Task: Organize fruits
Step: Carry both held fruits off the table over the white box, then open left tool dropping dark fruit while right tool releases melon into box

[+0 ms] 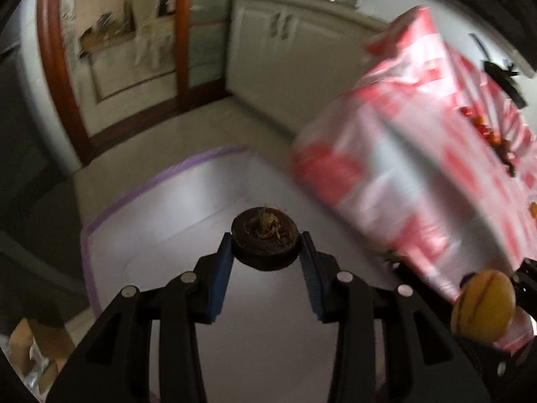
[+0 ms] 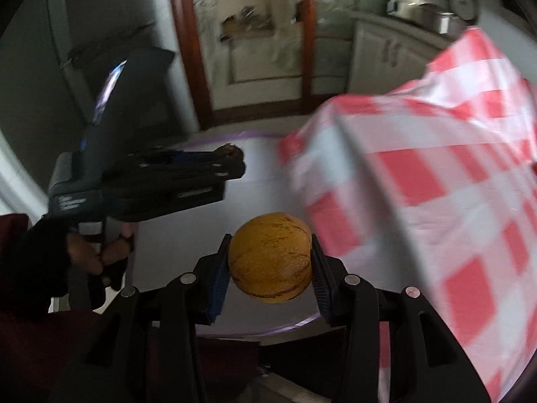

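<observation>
Left gripper [image 1: 266, 247] clamped on dark round fruit [image 1: 265, 242] – dried tuft on top. Right gripper [image 2: 270, 262] clamped on yellow-orange fruit [image 2: 270, 257] – brown-streaked; both above white surface [image 1: 161, 208].

1. Both views are dim, with black fisheye vignettes cutting the corners.
2. The red-and-white checked plastic cloth [image 1: 419, 154] is smeared by motion blur; its squares streak in the left view and soften in the right [image 2: 436, 181].
3. The background white kitchen cupboards [image 1: 278, 33] are blurred and bowed by lens distortion.
4. A pale sheen lies on the white purple-edged bench [image 1: 188, 201].
5. The nearby round yellow streaked fruit [image 2: 270, 257] stays fairly sharp.
</observation>
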